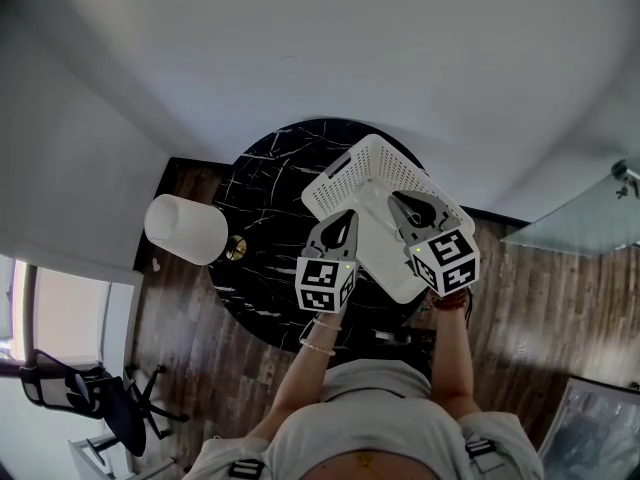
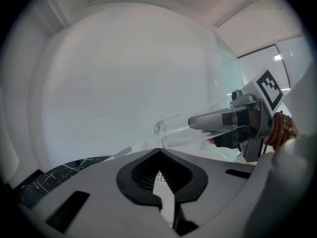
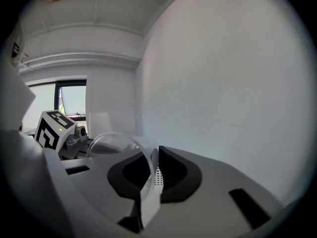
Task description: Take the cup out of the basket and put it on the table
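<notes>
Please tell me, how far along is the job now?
Done: the right gripper grips the clear cup by its rim. In hand: the cup hangs sideways over the basket, whose edge the left gripper seems to clamp. Left: setting it on the black table.

Gripped end of cup [image 2: 173, 133] hidden behind right gripper [image 2: 198, 124] jaw; cup too faint to find in head view. Near side of basket [image 1: 365, 168] covered by left gripper [image 1: 345, 218] and right gripper.
</notes>
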{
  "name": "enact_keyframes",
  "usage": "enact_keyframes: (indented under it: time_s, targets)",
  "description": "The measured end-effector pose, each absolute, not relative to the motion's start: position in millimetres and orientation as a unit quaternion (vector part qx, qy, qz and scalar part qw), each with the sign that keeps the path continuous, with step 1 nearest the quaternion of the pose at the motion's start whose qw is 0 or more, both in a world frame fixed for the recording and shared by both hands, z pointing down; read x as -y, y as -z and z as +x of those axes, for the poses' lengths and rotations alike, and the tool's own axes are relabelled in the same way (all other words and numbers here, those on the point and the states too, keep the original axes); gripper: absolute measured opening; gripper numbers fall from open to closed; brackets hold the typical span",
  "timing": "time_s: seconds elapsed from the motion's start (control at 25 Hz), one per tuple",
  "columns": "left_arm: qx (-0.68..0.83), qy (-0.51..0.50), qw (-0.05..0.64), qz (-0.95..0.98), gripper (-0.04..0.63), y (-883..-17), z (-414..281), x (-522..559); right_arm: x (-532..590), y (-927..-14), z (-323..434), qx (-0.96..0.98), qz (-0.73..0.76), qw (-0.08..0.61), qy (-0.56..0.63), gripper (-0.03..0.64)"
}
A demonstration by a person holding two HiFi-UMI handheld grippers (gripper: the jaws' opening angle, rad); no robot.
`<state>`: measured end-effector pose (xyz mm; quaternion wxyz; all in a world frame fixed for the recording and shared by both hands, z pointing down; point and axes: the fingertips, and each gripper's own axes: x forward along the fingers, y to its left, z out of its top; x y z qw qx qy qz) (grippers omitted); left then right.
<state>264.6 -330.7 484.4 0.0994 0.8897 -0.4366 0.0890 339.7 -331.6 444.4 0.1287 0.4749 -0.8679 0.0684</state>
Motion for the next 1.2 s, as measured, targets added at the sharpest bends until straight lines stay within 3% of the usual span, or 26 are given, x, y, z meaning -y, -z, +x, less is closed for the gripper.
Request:
enact_keyframes:
  time_s: [1.2]
  targets:
    - [0.434, -0.08, 0.087, 0.893, 0.005, -471.7, 266.7, 333.9, 324.6, -431.3, 336.5, 0.872, 0.473, 0.114, -0.052, 0.029]
